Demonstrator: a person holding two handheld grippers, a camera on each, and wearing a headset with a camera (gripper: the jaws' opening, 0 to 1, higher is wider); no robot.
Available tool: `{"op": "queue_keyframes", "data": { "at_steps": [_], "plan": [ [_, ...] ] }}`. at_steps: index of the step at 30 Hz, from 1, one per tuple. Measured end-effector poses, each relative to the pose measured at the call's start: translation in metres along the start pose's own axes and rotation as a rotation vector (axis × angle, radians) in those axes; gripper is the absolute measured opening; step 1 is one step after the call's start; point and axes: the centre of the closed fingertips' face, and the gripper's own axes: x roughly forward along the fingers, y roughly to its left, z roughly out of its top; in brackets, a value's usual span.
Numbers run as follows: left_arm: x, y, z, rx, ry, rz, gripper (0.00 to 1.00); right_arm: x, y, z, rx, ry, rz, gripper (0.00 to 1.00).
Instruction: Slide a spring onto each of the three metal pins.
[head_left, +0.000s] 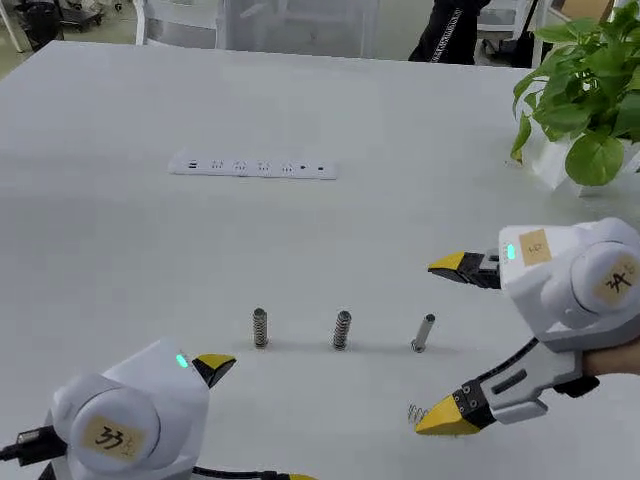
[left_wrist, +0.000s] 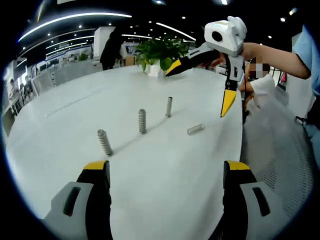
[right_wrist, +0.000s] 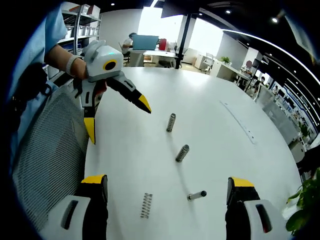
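Three metal pins stand in a row on the white table. The left pin (head_left: 260, 328) and the middle pin (head_left: 342, 330) each carry a spring. The right pin (head_left: 424, 333) is bare. A loose spring (head_left: 417, 412) lies flat near the front. My right gripper (head_left: 443, 343) is open and wide, its lower yellow tip right beside that loose spring, nothing held. My left gripper (head_left: 250, 420) is open too, low at the front left, empty. In the right gripper view the loose spring (right_wrist: 146, 205) and bare pin (right_wrist: 196, 195) lie between my open jaws. In the left gripper view the bare pin (left_wrist: 169, 106) stands farthest away.
A white power strip (head_left: 252, 167) lies farther back on the table. A potted plant (head_left: 585, 90) stands at the right edge. A mesh chair (right_wrist: 45, 165) sits by the table's near side. A person in dark clothes (head_left: 450, 30) stands beyond the far edge.
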Motion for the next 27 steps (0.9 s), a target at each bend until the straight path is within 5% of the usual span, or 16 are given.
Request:
{"op": "queue_keyframes", "data": {
  "at_steps": [10,27],
  "plan": [
    [0.012,-0.011,0.003,0.038,0.017,-0.051,0.91,-0.014,0.016,-0.038,0.109,0.004,-0.043,0.99],
    [0.056,-0.034,0.016,0.179,0.054,-0.186,0.79,-0.048,0.022,-0.068,0.282,-0.050,-0.186,0.99]
  ]
}}
